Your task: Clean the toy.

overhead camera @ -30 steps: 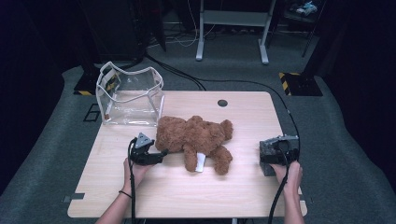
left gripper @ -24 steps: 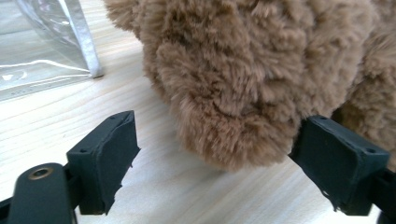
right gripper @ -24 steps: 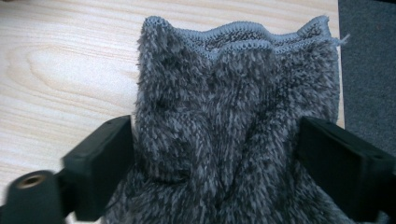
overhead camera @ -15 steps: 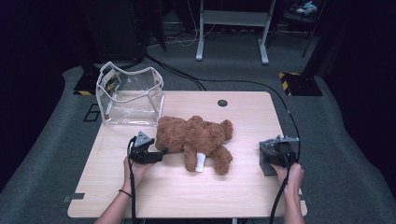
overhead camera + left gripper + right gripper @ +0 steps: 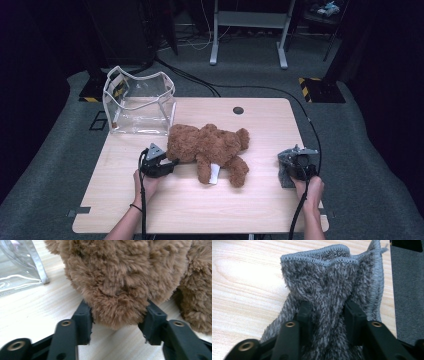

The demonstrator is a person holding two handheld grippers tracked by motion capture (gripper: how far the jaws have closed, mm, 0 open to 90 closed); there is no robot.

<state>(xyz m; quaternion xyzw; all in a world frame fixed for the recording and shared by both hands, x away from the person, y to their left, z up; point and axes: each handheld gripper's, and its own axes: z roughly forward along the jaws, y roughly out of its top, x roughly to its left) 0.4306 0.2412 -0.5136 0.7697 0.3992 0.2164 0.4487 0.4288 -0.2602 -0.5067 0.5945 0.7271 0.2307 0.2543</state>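
Teddy bear (image 5: 210,150) lying just right of the clear bag (image 5: 140,102), long axis across the table (image 5: 200,210). My left gripper (image 5: 116,325), nearest the bag, has just been closing and pinches the bear's near limb between its jaws. Farther right of the bear, my right gripper (image 5: 327,315) has been closing too, bunching the grey cloth (image 5: 332,277).

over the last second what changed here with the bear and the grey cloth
Both pairs of jaws have just been closing: the left gripper onto the teddy bear, its fur now pressed between them, and the right gripper onto the bunched grey cloth. Hands, bear, cloth and clear bag kept their places on the table.
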